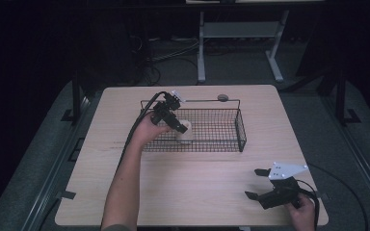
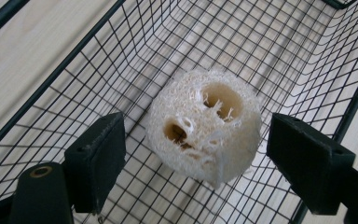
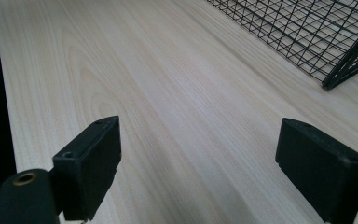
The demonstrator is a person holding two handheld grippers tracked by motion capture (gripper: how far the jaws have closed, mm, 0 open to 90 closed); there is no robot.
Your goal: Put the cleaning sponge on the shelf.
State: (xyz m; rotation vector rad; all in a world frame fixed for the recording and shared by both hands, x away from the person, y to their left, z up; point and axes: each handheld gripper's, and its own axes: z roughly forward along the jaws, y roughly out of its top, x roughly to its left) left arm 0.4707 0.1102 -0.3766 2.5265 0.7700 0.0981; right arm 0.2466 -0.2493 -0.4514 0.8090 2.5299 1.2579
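Loofah piece (image 2: 204, 127) inside the wire basket (image 2: 98, 51), near its left end, a short cylinder with its holed end face turned up toward the left gripper (image 2: 193, 158). Sits between spread jaws, neither touching it. Right gripper (image 3: 200, 163) also spread, over bare table (image 3: 168, 93).

Your left gripper (image 2: 193, 163) has matt black jaws that look like hard plastic, flat-faced and slightly scuffed at the edges; a dull brass-coloured insert sits in its near knuckle. Between them you have a loofah (image 2: 204, 126), pale cream, dry and fibrous, rough all over with a coarse woven web and open holes. The basket (image 2: 307, 51) under it is thin black wire, coated and faintly glossy. Your right gripper (image 3: 198, 170) has the same matt black finish. The table (image 3: 168, 93) is light wood-grain, smooth, with a soft satin sheen.
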